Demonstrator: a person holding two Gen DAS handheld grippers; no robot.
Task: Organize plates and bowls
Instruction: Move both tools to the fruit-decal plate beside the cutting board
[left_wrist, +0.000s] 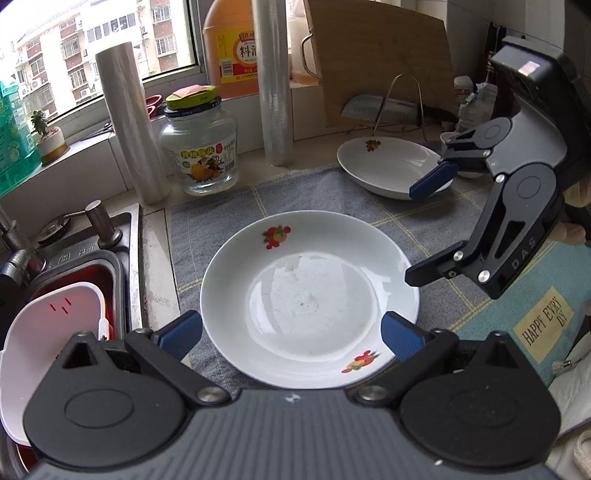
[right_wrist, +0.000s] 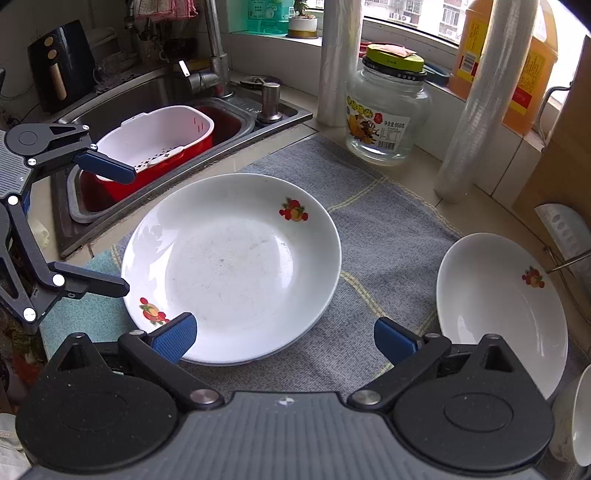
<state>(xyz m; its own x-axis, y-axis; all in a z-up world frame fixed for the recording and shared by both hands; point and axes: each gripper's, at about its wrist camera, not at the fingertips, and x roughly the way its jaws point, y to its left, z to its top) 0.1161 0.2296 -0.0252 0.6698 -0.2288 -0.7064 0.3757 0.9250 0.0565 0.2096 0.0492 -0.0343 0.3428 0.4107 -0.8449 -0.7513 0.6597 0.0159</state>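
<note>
The plate (left_wrist: 310, 299) lies just before the left hand-held gripper (left_wrist: 291, 332), nearer than the right hand-held gripper (right_wrist: 284, 339); both are released.

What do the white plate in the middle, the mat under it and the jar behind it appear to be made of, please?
Plate: probably glazed ceramic, since it is glossy white with window reflections and printed fruit decals; melamine cannot be ruled out.
Mat: woven fabric, matte grey with pale check lines and visible weave.
Jar: apparently clear glass, transparent with thick walls, though it may be plastic; its green lid looks like painted metal.
</note>
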